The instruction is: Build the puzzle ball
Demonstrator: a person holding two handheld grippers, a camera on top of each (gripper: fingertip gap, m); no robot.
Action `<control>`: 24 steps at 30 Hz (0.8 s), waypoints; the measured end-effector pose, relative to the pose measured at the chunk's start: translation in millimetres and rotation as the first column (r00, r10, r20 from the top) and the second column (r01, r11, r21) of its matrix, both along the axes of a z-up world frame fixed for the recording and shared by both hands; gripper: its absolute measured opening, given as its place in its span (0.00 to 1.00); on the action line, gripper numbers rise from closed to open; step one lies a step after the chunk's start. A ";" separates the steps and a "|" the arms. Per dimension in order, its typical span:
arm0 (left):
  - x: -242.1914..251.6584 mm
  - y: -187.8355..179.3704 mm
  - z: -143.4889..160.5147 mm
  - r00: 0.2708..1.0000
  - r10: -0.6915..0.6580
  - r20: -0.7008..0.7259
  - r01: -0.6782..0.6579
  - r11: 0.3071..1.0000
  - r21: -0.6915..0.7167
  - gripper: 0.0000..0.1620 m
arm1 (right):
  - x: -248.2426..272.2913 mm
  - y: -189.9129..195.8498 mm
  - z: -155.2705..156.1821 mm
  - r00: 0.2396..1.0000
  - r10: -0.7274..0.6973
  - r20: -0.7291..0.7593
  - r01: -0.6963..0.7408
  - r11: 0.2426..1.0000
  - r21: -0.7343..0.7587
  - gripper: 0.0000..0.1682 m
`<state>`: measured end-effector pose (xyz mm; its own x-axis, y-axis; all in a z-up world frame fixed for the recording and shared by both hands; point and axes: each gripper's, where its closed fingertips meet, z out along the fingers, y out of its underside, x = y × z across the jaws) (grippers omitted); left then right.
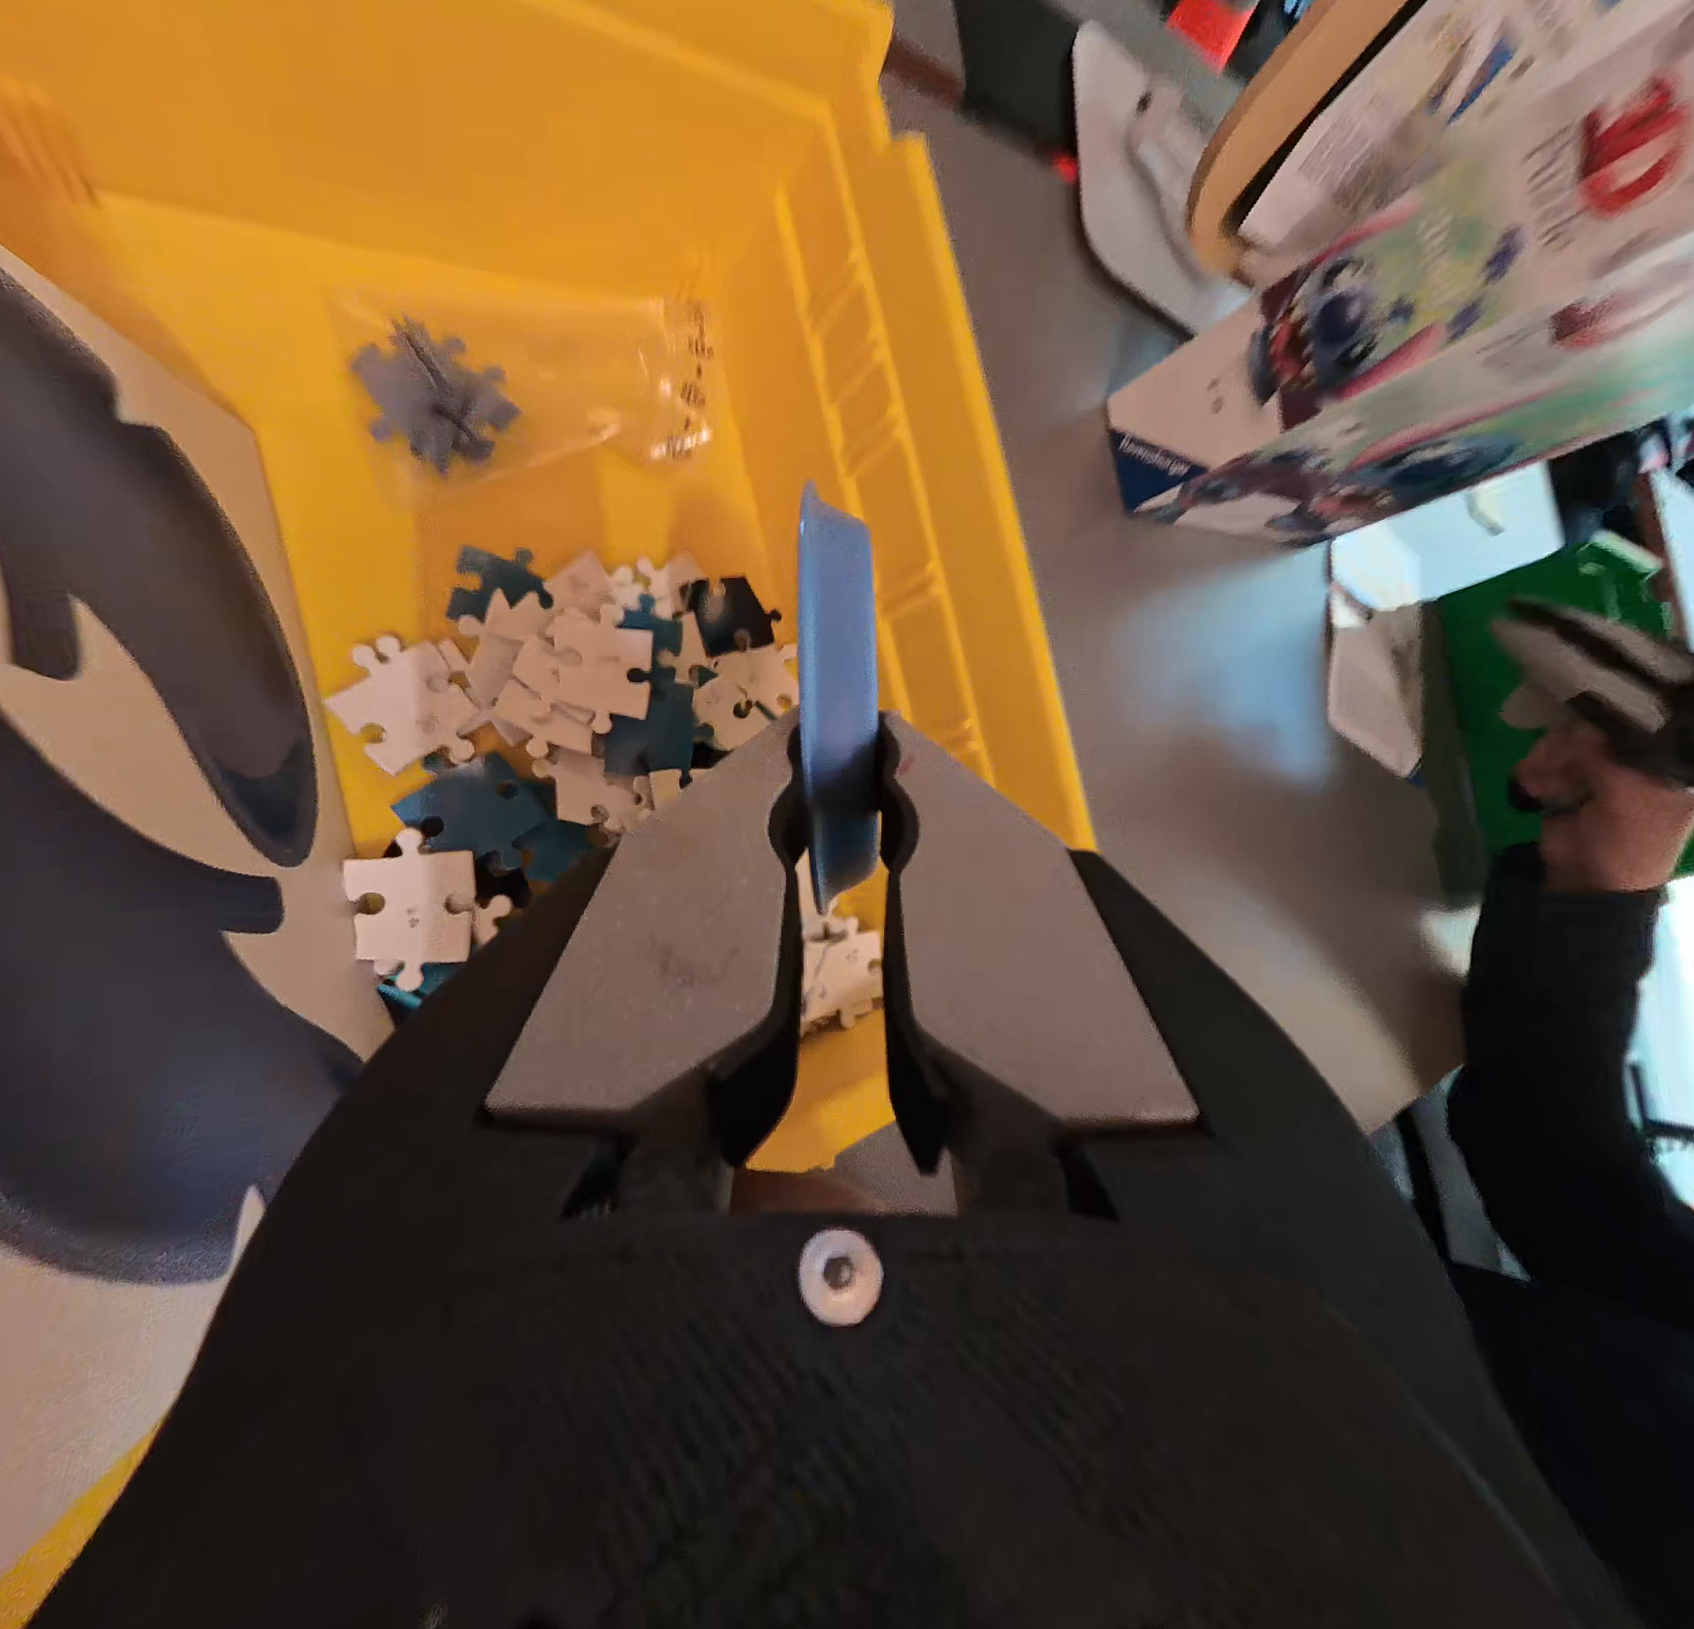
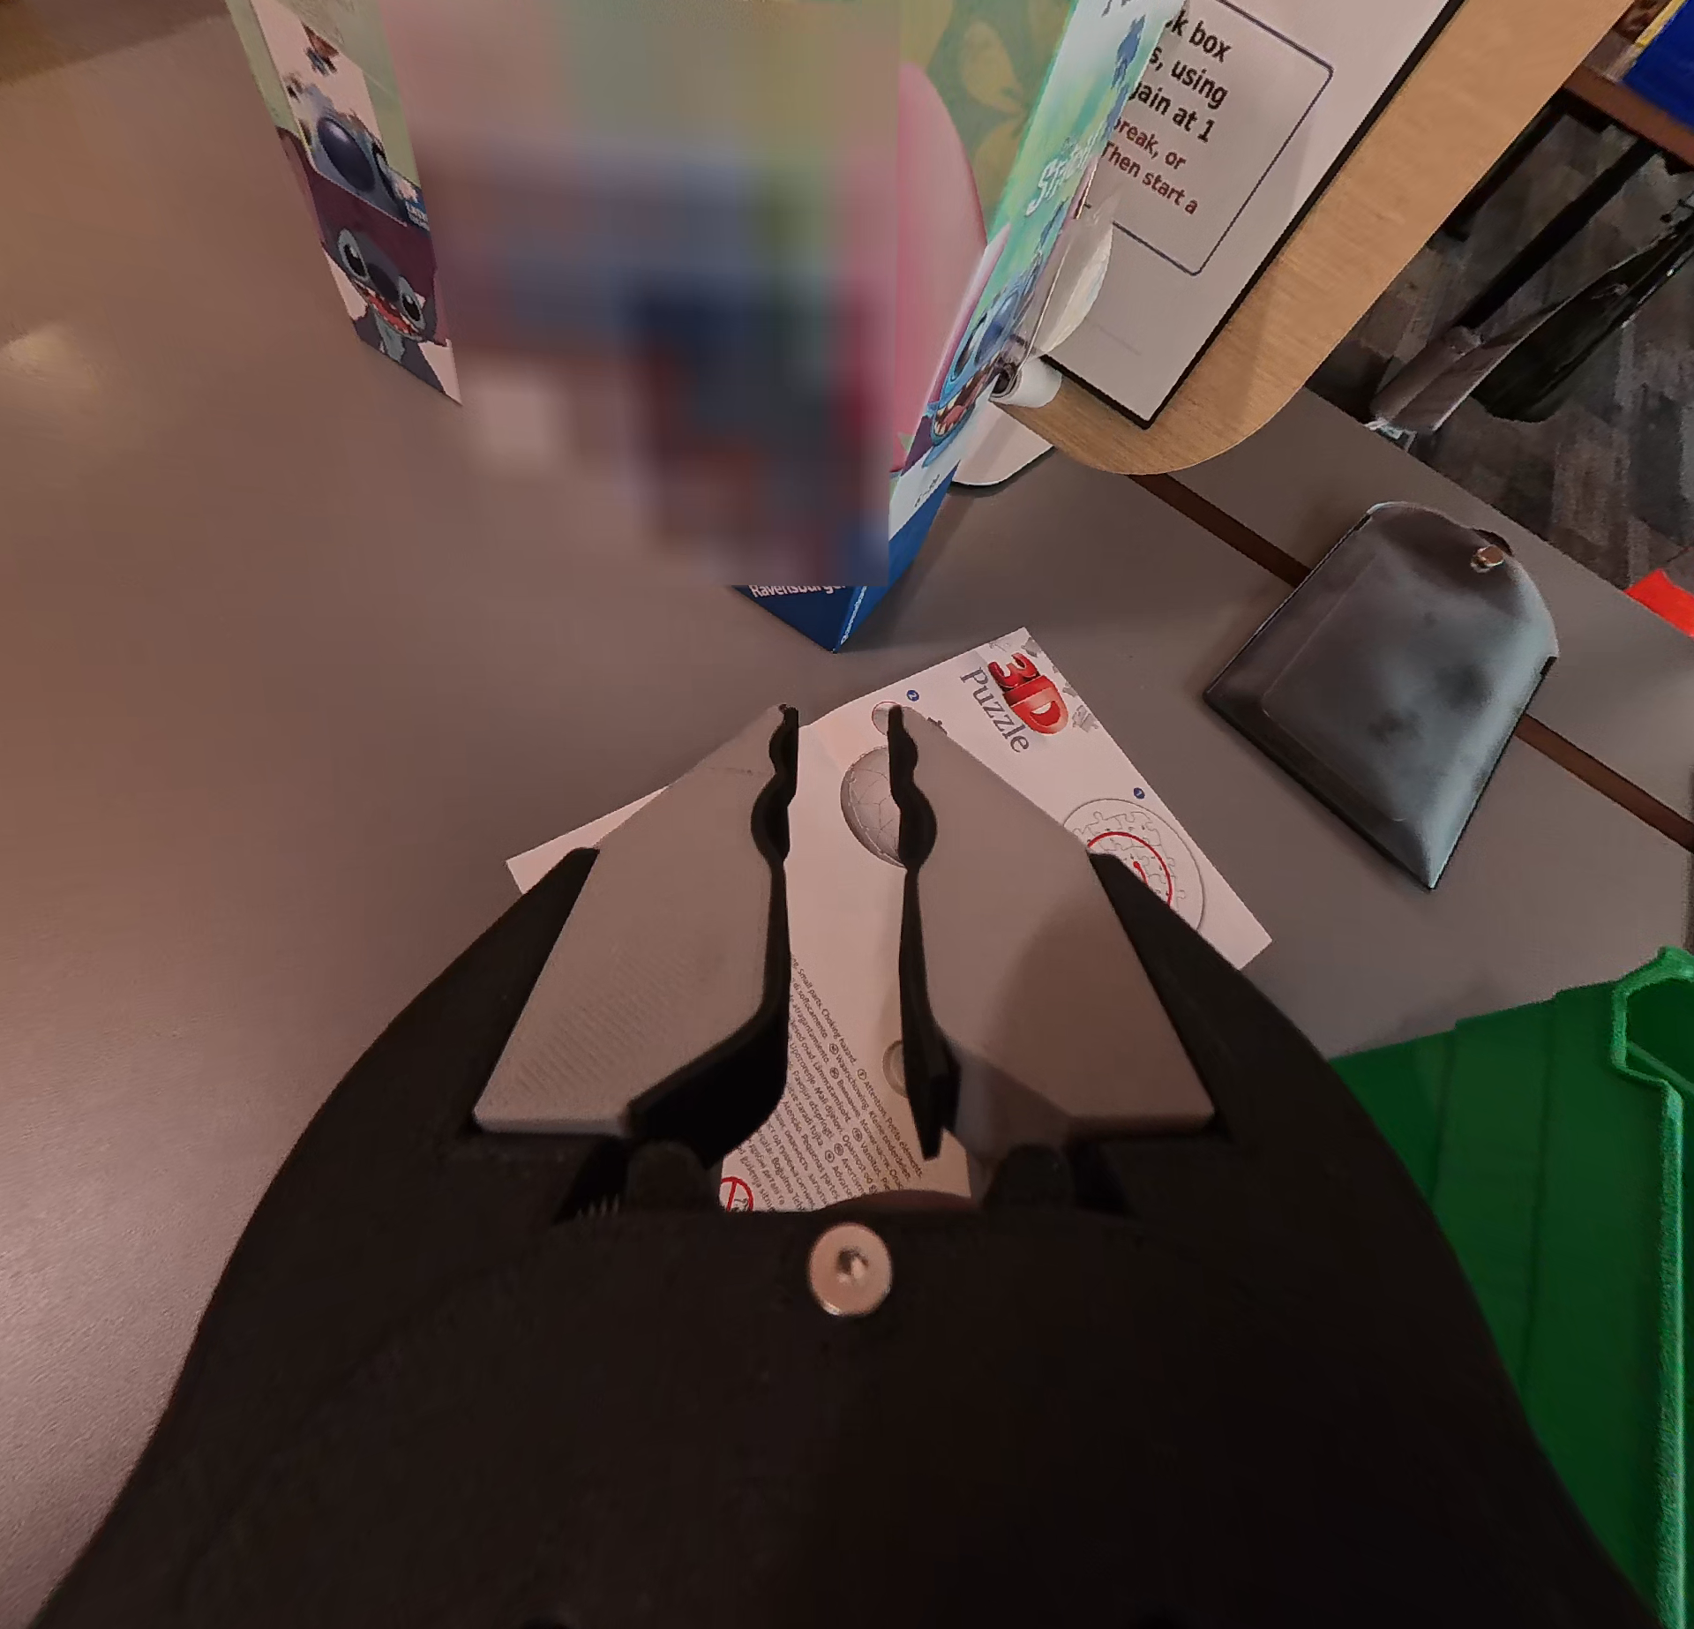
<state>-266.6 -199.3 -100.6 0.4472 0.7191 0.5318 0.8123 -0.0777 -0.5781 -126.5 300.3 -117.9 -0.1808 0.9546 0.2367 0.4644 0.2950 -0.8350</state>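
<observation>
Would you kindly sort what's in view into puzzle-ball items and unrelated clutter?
For the job:
blue dish, gripped by left gripper
loose puzzle pieces
bagged blue piece
yellow bin
instruction sheet
puzzle box

Lying about:
green bin
dark metal bracket

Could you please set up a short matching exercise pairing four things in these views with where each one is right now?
Things:
1. blue disc
2. loose puzzle pieces
3. instruction leaflet
4. clear bag with a blue part

Places:
A. flat on the grey table under the right tongs
B. piled on the floor of the yellow bin
C. clamped edge-on in the left tongs
D. lying in the yellow bin, beyond the pile

Pairs: 1-C, 2-B, 3-A, 4-D
</observation>
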 end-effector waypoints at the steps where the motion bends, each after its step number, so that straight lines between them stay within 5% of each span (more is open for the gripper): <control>1: -1.1 -3.1 12.0 1.000 0.013 -0.019 -0.012 0.999 0.035 0.05 | 0.2 -0.6 0.9 1.000 0.002 -0.003 -0.002 1.000 -0.001 0.10; 6: 16.8 13.3 60.3 0.996 -0.029 -0.079 0.044 0.979 0.199 0.05 | 1.5 -6.2 6.4 1.000 0.017 -0.020 -0.017 1.000 0.005 0.10; 11: 54.8 85.4 73.5 0.973 -0.197 -0.118 0.220 0.946 0.239 0.05 | 1.9 -13.0 6.1 0.999 0.035 -0.019 -0.035 0.999 0.009 0.10; 20: 149.5 256.8 11.7 0.844 -0.530 -0.080 0.534 0.818 0.214 0.05 | 3.0 -18.7 11.1 0.998 0.053 -0.039 -0.053 0.999 0.006 0.10; 22: 149.4 276.8 -8.5 0.829 -0.535 -0.163 0.551 0.831 0.076 0.05 | 3.2 -18.2 12.5 0.998 0.053 -0.046 -0.052 0.999 0.010 0.09; 24: 145.2 287.3 -22.1 0.719 -0.579 -0.385 0.543 0.813 -0.209 0.05 | 3.6 -16.4 14.4 0.997 0.049 -0.052 -0.049 0.999 0.004 0.09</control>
<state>-121.5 88.0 -122.7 0.9429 0.2946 0.1553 0.2905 -0.4997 -0.8160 -123.0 283.9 -103.5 -0.2149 0.9442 0.2496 0.4049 0.3187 -0.8570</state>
